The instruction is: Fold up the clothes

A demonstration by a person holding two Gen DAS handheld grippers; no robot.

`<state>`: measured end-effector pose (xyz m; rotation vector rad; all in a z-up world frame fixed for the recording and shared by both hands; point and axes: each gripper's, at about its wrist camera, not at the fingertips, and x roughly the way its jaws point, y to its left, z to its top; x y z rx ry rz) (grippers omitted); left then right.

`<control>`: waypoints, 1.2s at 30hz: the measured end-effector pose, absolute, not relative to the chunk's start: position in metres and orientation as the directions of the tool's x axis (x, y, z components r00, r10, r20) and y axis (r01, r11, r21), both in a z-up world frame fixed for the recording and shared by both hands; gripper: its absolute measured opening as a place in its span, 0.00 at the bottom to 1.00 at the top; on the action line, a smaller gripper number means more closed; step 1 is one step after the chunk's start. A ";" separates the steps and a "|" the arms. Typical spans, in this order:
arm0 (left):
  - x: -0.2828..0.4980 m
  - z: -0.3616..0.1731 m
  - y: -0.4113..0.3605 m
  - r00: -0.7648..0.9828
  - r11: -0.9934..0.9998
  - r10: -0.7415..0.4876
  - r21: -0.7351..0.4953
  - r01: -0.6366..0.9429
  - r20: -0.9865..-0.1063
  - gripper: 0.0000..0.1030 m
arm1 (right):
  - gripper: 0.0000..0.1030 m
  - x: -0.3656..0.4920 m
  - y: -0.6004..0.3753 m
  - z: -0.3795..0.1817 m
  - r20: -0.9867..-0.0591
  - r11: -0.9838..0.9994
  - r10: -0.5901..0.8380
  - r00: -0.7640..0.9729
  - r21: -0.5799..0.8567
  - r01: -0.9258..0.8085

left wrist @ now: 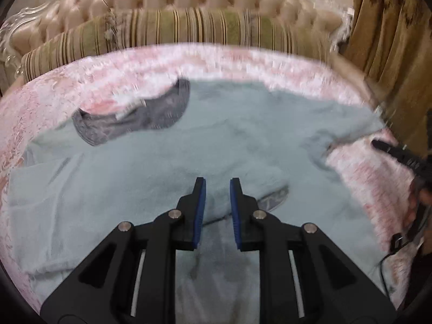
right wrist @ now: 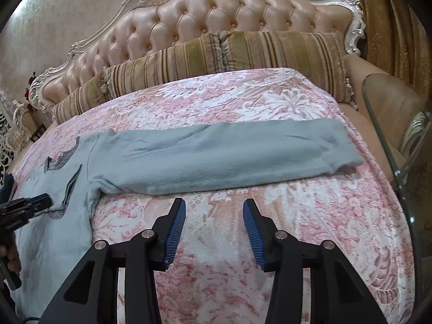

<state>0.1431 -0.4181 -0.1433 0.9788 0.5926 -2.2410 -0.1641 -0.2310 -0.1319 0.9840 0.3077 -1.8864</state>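
Lying flat, shirt [right wrist: 189, 159] sleeve stretched rightward | left claw [left wrist: 218, 186] spread | right claw [right wrist: 214, 210] spread

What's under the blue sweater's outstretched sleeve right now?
The sleeve lies flat on the pink floral bedspread, which shows all around it. Whatever lies directly beneath the sleeve is covered. Both grippers, left and right, are open and empty.

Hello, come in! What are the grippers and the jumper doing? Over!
Left hand-held gripper open over light blue fleece jumper. Right hand-held gripper open above pink patterned bedspread. Nothing in the way.
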 end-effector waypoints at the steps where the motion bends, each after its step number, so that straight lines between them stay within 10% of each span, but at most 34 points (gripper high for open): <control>1: 0.142 -0.147 -0.419 -0.529 -0.703 -0.351 -0.156 0.694 -0.772 0.20 | 0.46 -0.166 -0.229 -0.132 -0.741 -0.523 -0.632 -0.228 0.190 0.831; 15: 0.155 -0.163 -0.430 -0.591 -0.686 -0.312 -0.254 0.682 -0.744 0.21 | 0.48 -0.263 -0.174 -0.130 -0.755 -0.707 -0.573 -0.320 0.256 0.659; 22: 0.153 -0.161 -0.426 -0.642 -0.702 -0.269 -0.311 0.641 -0.718 0.49 | 0.48 -0.265 -0.192 -0.137 -0.762 -0.708 -0.563 -0.320 0.245 0.663; 33: 0.207 -0.109 -0.422 -0.678 -0.644 -0.367 -0.352 0.679 -0.637 0.49 | 0.48 -0.269 -0.212 -0.144 -0.767 -0.712 -0.544 -0.342 0.206 0.671; 36: 0.235 -0.094 -0.421 -0.679 -0.640 -0.426 -0.332 0.693 -0.598 0.49 | 0.23 -0.271 -0.218 -0.145 -0.768 -0.712 -0.534 -0.354 0.183 0.678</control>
